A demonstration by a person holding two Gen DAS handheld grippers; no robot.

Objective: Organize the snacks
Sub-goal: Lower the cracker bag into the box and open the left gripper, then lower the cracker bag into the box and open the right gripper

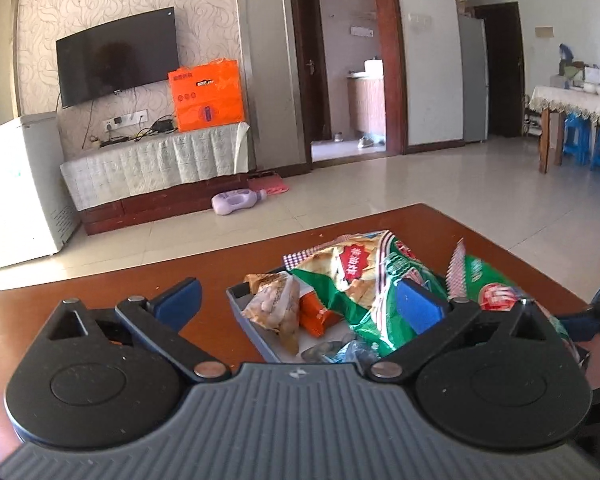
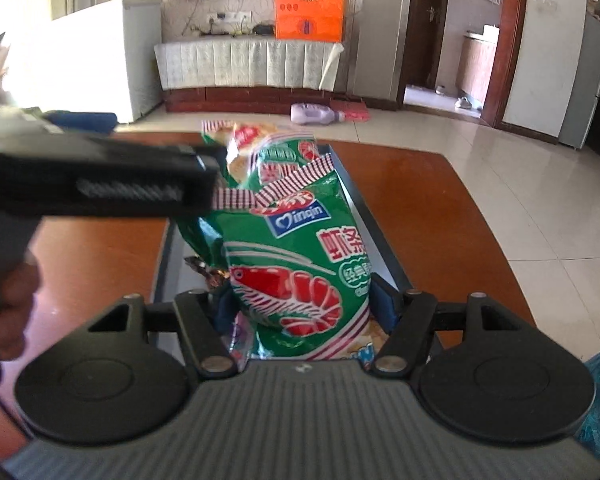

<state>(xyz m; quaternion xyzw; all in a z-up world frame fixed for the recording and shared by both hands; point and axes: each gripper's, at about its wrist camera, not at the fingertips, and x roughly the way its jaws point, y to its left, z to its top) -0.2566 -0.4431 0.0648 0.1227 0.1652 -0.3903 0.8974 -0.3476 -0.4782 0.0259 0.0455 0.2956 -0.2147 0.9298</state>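
Right tool (image 2: 302, 306) was clamped on the green shrimp-chip bag (image 2: 296, 256): blue pads pressed both sides of its lower part, bag upright and lifted over the grey tray (image 2: 380, 236). Left tool (image 1: 300, 304) was spread wide, gripping nothing; its left pad sat over bare bench (image 1: 112, 280), right pad (image 1: 420, 304) over the bags at the tray's right side, contact unclear.

Tray sat on the brown bench near its far edge, packed with snacks: gold-and-green chip bag (image 1: 352, 268) leaning at the back, clear packet of pale pieces (image 1: 276, 304) at the left, orange packet (image 1: 320, 314) beside it, a few small wrappers (image 1: 340, 350) at the near end. A second green bag (image 1: 496, 288) was to the right in the left wrist view.

Right wrist view also caught the left tool's body (image 2: 100, 176) crossing from the left, blurred, touching the bag tops, with the person's hand (image 2: 8, 312) on its grip.

Beyond the bench: tiled floor, purple bottle (image 1: 238, 201) lying on it, orange box (image 1: 208, 94) on the TV stand.
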